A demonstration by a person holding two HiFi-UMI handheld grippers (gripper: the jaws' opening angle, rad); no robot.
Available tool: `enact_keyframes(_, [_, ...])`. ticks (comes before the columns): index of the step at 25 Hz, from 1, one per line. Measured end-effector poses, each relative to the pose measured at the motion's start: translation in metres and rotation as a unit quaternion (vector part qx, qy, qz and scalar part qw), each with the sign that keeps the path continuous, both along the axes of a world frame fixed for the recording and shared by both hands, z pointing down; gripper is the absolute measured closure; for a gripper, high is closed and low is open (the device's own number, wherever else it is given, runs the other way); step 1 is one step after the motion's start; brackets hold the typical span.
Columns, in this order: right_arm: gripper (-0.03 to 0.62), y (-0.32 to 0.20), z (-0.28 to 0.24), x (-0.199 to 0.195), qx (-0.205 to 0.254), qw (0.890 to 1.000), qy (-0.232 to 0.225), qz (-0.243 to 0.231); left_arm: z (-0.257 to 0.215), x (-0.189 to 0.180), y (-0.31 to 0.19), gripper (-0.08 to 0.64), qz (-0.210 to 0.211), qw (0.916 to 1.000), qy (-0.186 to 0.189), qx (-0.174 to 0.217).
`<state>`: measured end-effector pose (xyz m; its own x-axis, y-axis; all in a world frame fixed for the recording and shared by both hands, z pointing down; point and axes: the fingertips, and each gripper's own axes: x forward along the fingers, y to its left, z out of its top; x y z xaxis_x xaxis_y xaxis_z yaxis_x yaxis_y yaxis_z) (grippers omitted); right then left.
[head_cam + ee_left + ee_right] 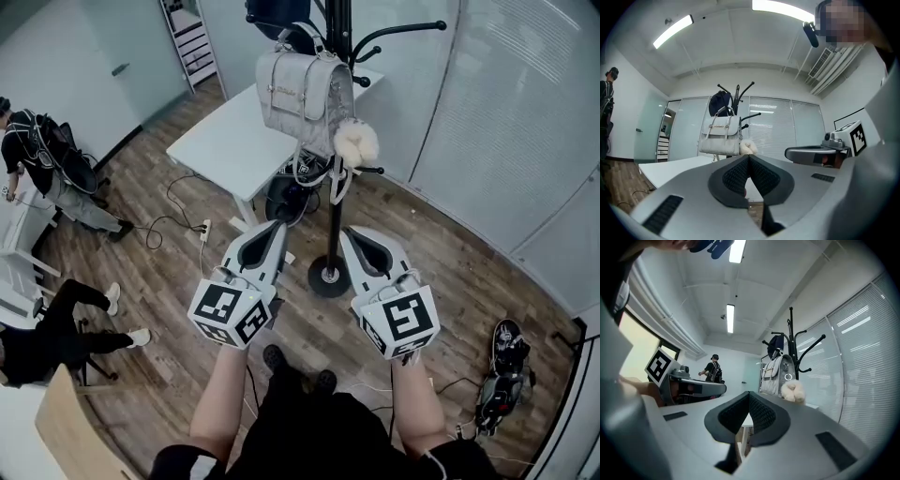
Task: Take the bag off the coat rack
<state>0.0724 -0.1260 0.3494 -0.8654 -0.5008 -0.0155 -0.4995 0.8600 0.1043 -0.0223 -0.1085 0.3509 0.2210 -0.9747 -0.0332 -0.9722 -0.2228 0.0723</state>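
Observation:
A pale grey handbag (306, 90) with a fluffy cream pom-pom (356, 142) hangs by its handles from the black coat rack (336, 141). My left gripper (277, 228) and right gripper (349, 234) are held side by side below the bag, pointing toward the rack's pole, both shut and empty. In the left gripper view the bag (720, 137) hangs ahead above the closed jaws, well apart from them. The right gripper view shows the bag (777, 377) and the pom-pom (793, 392) ahead, a little to the right.
A white table (234, 141) stands just behind and left of the rack. The rack's round base (329, 277) rests on the wood floor between the grippers. Cables trail across the floor. A person (42, 155) stands far left, another sits at lower left.

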Motion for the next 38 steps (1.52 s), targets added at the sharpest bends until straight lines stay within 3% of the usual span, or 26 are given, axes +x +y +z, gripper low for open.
enact_keyframes(7, [0.563, -0.002, 0.000, -0.004, -0.018, 1.000, -0.020, 0.002, 0.000, -0.001, -0.002, 0.545, 0.005, 1.0000, -0.005, 0.000])
enact_keyframes(14, [0.563, -0.015, -0.004, -0.013, -0.006, 1.000, -0.003, 0.022, -0.002, -0.012, -0.019, 0.546, 0.024, 0.9996, 0.006, 0.009])
enact_keyframes(22, [0.563, -0.045, -0.017, -0.044, 0.020, 0.997, 0.016, 0.074, -0.012, -0.037, -0.058, 0.545, 0.075, 0.9969, 0.010, 0.022])
enact_keyframes(31, [0.558, -0.086, -0.034, -0.079, 0.053, 0.990, 0.029, 0.131, -0.035, -0.083, -0.109, 0.545, 0.096, 0.9935, 0.005, 0.061])
enact_keyframes(38, [0.497, -0.099, -0.059, -0.090, 0.070, 0.979, 0.010, 0.189, -0.046, -0.110, -0.134, 0.543, 0.131, 0.9887, 0.003, 0.074])
